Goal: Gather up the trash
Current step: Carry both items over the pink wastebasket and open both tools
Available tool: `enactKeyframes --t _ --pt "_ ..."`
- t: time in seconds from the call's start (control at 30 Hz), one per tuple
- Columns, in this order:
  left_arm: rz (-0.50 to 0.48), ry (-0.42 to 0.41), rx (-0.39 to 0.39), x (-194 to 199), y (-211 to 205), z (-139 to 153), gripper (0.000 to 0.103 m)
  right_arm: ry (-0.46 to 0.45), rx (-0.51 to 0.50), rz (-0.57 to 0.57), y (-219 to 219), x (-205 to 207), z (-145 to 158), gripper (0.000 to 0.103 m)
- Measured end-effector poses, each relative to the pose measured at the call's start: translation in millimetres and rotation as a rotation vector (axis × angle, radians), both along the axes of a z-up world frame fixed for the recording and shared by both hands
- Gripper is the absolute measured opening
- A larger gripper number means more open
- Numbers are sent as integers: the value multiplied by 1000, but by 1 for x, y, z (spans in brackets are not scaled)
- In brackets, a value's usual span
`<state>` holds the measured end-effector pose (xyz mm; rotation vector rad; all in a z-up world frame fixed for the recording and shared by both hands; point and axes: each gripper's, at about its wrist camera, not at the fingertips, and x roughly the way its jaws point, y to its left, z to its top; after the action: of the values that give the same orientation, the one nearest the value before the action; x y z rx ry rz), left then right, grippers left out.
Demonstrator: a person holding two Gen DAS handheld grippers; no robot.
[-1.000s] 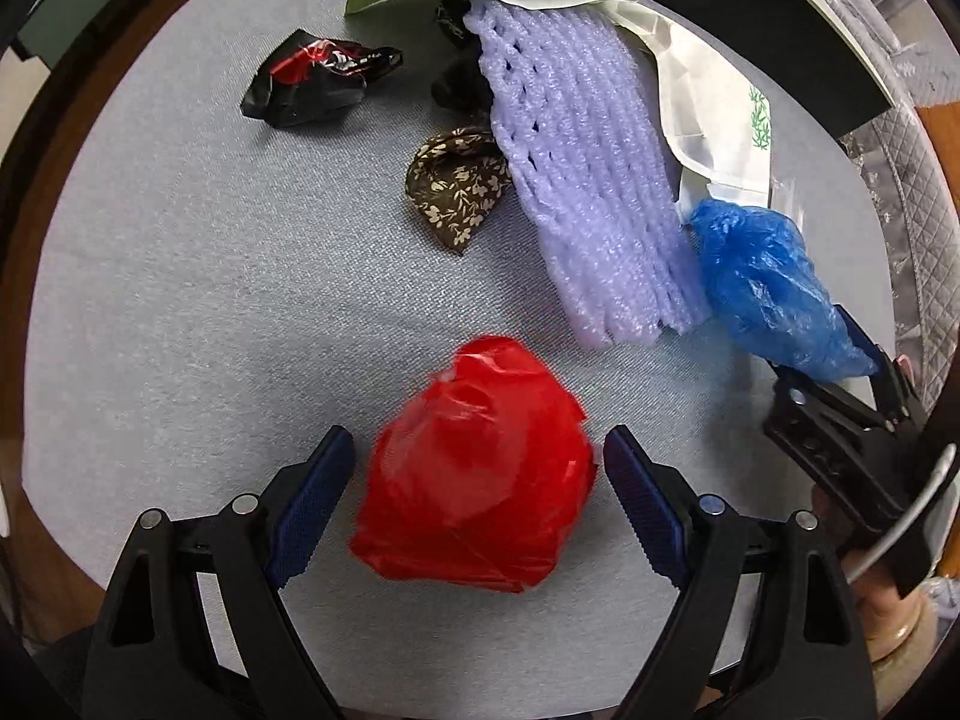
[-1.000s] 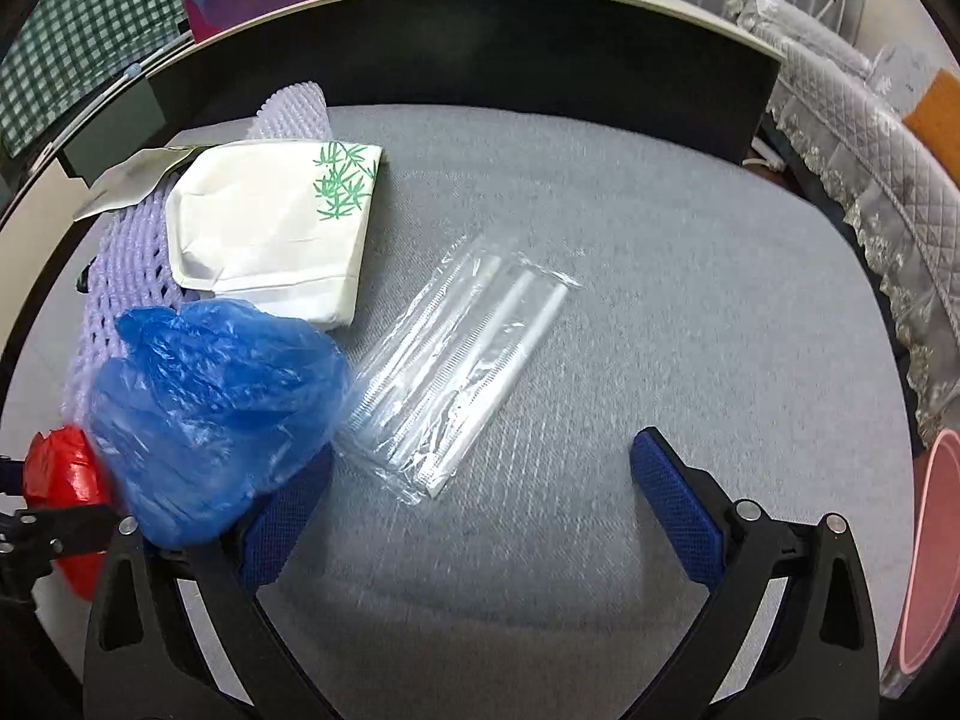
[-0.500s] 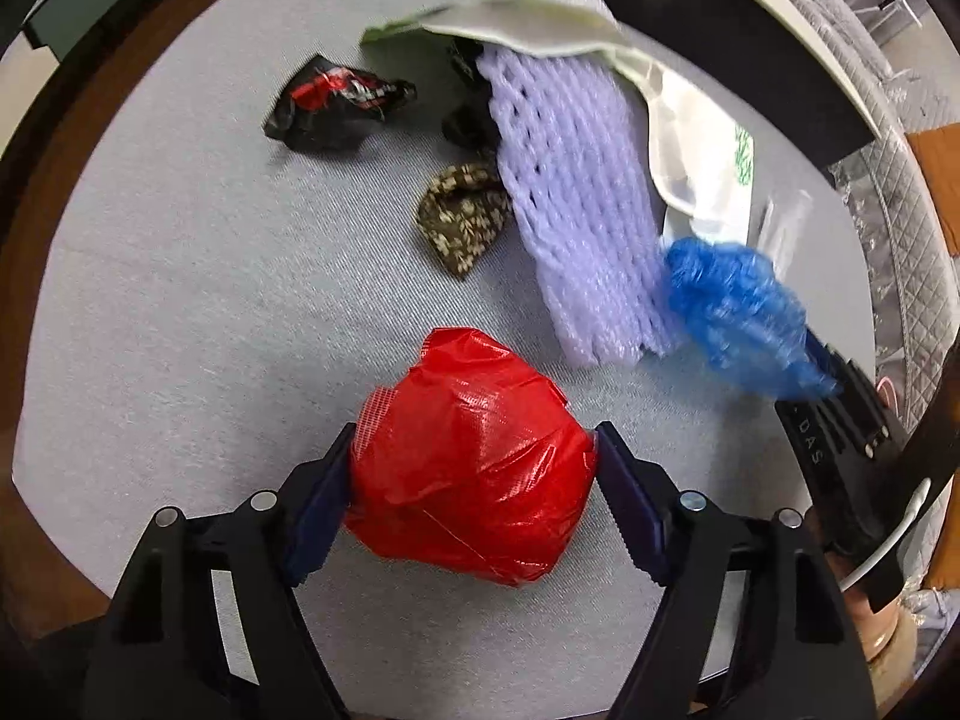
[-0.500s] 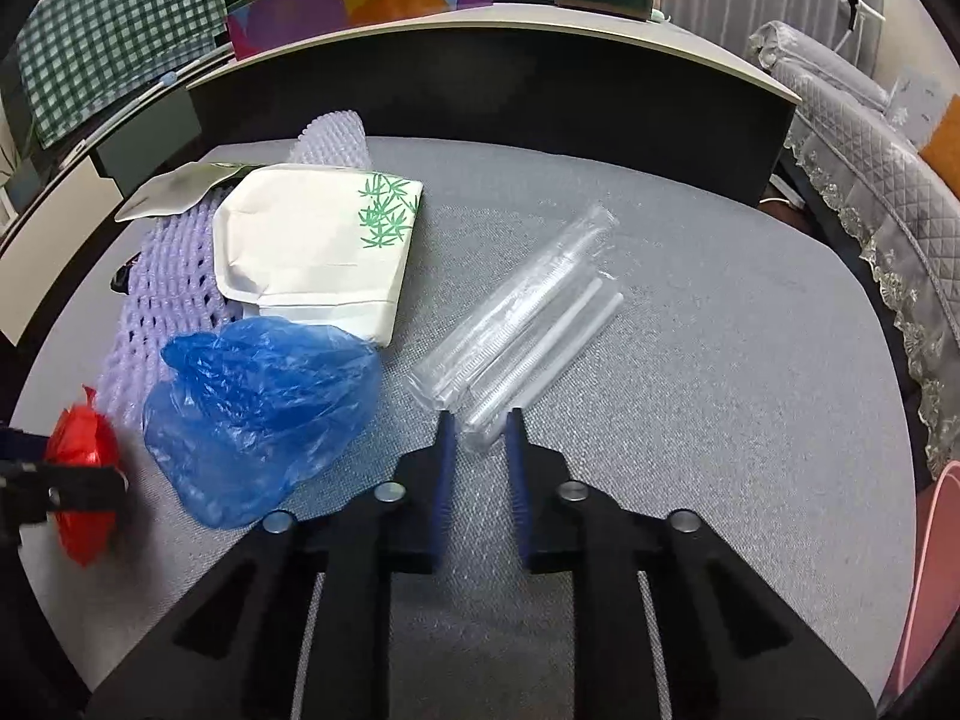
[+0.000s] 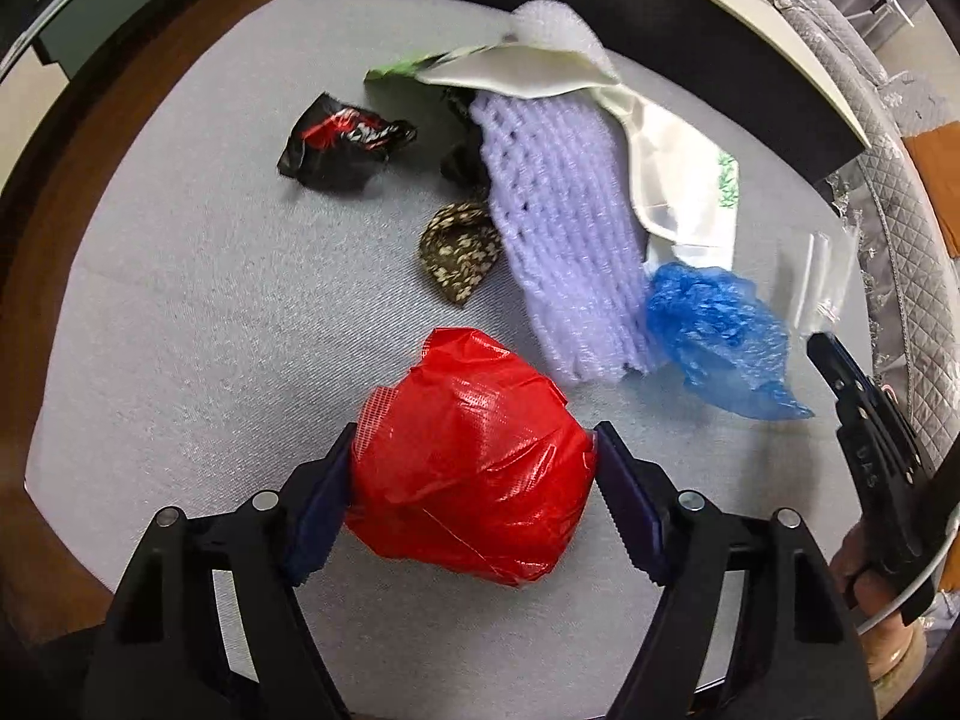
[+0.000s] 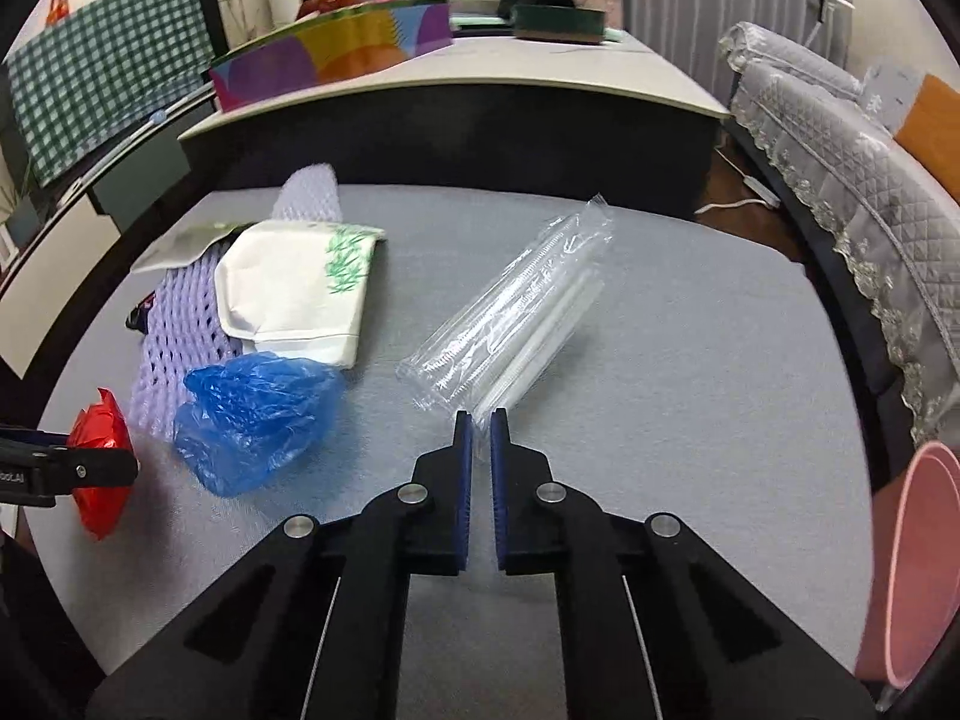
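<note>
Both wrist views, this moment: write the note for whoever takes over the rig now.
Left gripper: pads against both sides of the crumpled red plastic bag; it looks gripped, on the grey tabletop.
Right gripper: shut on the end of the clear plastic sleeve of straws, far end tilted up.
Lying loose: crumpled blue plastic bag, lilac foam net, white paper packet with green bamboo print, black-and-red wrapper, brown patterned wrapper.
Done: two pieces gripped, nothing binned.
Left: drop both, probably into the pink bin at the right edge, then collect the rest.
</note>
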<state>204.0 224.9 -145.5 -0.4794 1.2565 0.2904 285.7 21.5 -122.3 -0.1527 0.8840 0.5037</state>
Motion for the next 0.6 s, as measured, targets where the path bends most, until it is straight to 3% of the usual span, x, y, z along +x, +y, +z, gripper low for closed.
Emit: enactKeyframes --t 0.27,0.6 --pt "-44 -66 0 -13 -24 33 73 27 80 -75 -58 -17 49 6" --pt "-210 -138 32 -13 -102 83 73 -89 109 -181 -165 -57 117 6"
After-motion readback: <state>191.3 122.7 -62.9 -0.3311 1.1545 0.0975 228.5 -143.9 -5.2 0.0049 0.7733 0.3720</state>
